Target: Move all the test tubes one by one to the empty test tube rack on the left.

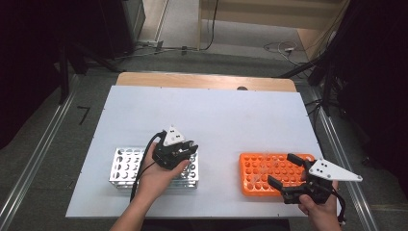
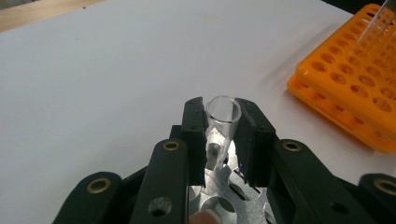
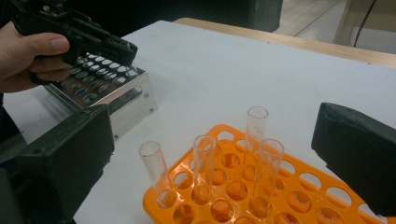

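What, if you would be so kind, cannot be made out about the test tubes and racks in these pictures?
- High view: the clear tubes in the orange rack are too small and faint to count.
- High view: the hand and left gripper hide much of the metal rack.
- Left gripper view: the jaws hide the lower end of the held tube.
- Right gripper view: the frame's bottom edge cuts off the orange rack's near side.

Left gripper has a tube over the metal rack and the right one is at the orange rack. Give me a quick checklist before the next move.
1. Left gripper shut on the test tube: ok.
2. Tube's lower end over a hole of the metal rack: cannot tell.
3. Right gripper open, holding nothing: ok.
4. Four tubes upright in the orange rack: ok.
5. Right jaws clear of those tubes: ok, apart on either side.
6. Both racks flat on the white table: ok.
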Demonstrator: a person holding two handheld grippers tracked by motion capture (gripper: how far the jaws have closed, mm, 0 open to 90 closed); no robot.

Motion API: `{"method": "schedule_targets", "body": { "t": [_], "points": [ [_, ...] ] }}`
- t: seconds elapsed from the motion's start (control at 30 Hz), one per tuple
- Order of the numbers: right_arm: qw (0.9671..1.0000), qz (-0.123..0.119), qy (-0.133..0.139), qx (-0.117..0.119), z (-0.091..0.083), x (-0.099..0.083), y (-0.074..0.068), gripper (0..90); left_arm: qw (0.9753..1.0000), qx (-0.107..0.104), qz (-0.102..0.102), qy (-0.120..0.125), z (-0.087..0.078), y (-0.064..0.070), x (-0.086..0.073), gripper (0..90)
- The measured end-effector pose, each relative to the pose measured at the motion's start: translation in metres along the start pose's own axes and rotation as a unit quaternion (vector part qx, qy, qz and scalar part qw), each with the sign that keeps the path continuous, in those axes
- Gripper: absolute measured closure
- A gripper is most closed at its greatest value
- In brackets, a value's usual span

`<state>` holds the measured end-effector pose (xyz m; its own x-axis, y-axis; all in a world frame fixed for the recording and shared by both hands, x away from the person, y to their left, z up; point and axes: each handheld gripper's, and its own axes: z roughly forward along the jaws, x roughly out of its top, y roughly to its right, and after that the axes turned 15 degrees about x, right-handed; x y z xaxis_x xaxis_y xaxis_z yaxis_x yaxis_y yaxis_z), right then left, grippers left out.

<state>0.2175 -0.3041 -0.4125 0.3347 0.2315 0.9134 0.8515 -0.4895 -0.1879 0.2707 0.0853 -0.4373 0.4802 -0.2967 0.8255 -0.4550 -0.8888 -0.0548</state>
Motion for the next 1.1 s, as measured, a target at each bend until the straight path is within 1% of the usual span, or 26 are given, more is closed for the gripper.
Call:
{"method": "schedule_targets", "body": {
  "t": [0.17,0.27,0.4,0.47,0.53,0.6,0.7,0.77,0.83,0.87,0.9,0.93,1.0,1.1],
  "points": [
    [0.9999,0.009,0.004,0.001,0.0,0.001,0.003,0.0,0.9999,0.0,0.005,-0.013,0.002,0.0,0.001,72.8],
    [0.9999,0.009,0.005,0.0,0.001,0.002,0.004,0.0,0.9998,-0.001,0.009,-0.019,0.002,0.001,0.002,70.6],
    [0.9999,0.009,0.005,0.0,0.002,0.002,0.005,0.0,0.9999,-0.001,0.002,-0.014,0.001,-0.001,0.002,63.1],
    [0.9999,0.01,0.004,-0.002,0.001,0.002,0.006,0.0,0.9999,0.004,-0.005,-0.012,-0.001,-0.002,0.002,55.7],
    [0.9999,0.01,0.004,-0.005,0.001,0.002,0.008,0.0,0.9999,0.007,-0.008,-0.006,-0.003,-0.003,0.003,49.9],
    [0.9999,0.013,0.005,-0.006,0.0,0.001,0.009,0.0,0.9999,0.003,-0.015,0.002,-0.006,-0.004,0.003,42.7],
    [0.9998,0.016,0.004,-0.008,0.0,0.0,0.013,0.3,0.9993,-0.002,-0.034,0.019,-0.012,-0.007,0.003,35.3],
    [0.9997,0.02,0.004,-0.009,-0.001,-0.001,0.015,1.2,0.9986,-0.006,-0.042,0.032,-0.018,-0.009,0.003,28.2],
    [0.9995,0.028,0.002,-0.011,-0.001,-0.002,0.018,2.3,0.998,-0.008,-0.045,0.044,-0.023,-0.009,0.002,23.2],
    [0.9996,0.027,0.003,-0.012,-0.001,-0.003,0.019,3.0,0.9976,-0.01,-0.049,0.048,-0.026,-0.01,0.002,20.9],
    [0.9995,0.029,0.002,-0.012,-0.002,-0.004,0.021,3.7,0.9972,-0.016,-0.05,0.053,-0.03,-0.01,0.001,18.9],
    [0.9994,0.033,-0.001,-0.014,-0.002,-0.005,0.023,4.1,0.9969,-0.017,-0.051,0.057,-0.032,-0.009,0.001,17.0],
    [0.9991,0.039,-0.007,-0.017,-0.002,-0.007,0.026,5.6,0.9966,-0.017,-0.051,0.062,-0.037,-0.009,-0.001,13.6],
    [0.9985,0.049,-0.014,-0.017,-0.001,-0.01,0.031,9.0,0.9958,-0.026,-0.058,0.066,-0.043,-0.009,-0.004,8.6]
  ]
}}
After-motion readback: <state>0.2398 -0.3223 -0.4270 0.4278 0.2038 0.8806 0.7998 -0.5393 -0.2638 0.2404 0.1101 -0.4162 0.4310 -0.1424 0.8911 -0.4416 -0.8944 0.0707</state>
